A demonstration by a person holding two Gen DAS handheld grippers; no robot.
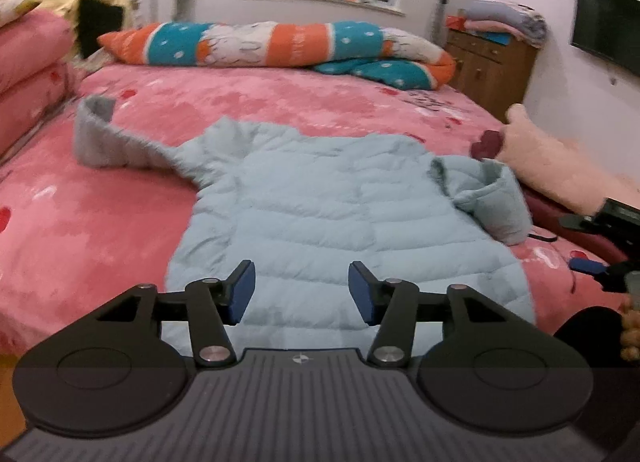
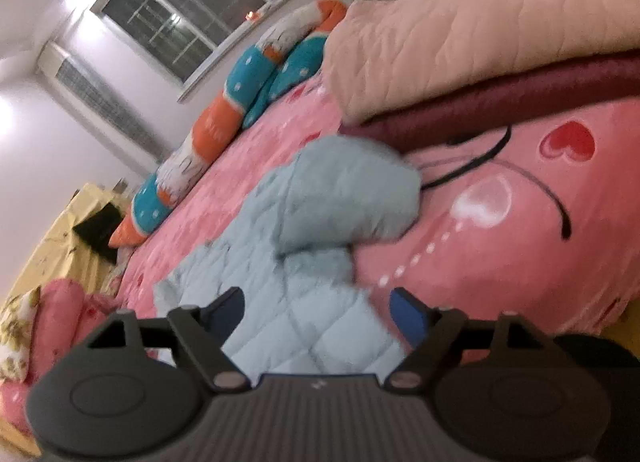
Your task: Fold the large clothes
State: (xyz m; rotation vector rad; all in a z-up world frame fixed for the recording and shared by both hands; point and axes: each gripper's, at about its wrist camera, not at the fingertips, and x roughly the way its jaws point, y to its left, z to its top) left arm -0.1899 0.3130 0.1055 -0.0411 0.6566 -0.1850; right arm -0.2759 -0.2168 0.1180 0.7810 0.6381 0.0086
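Note:
A light blue quilted puffer jacket (image 1: 320,214) lies spread flat on the pink bed (image 1: 72,230). Its left sleeve (image 1: 108,134) stretches out to the far left, showing grey lining. Its right sleeve (image 1: 492,198) is folded in over the body. My left gripper (image 1: 302,292) is open and empty above the jacket's near hem. In the right wrist view the jacket (image 2: 288,262) runs under my right gripper (image 2: 318,314), which is open and empty above the hem, with the folded sleeve (image 2: 352,190) ahead. Part of the right gripper (image 1: 600,266) shows at the left view's right edge.
A rolled orange, teal and white quilt (image 1: 280,46) lies along the bed's far side. A peach quilted garment over a maroon one (image 2: 480,42) lies at the bed's right edge. A wooden cabinet (image 1: 492,70) and a wall TV (image 1: 608,30) stand at right. Pink pillows (image 1: 28,74) stack at left.

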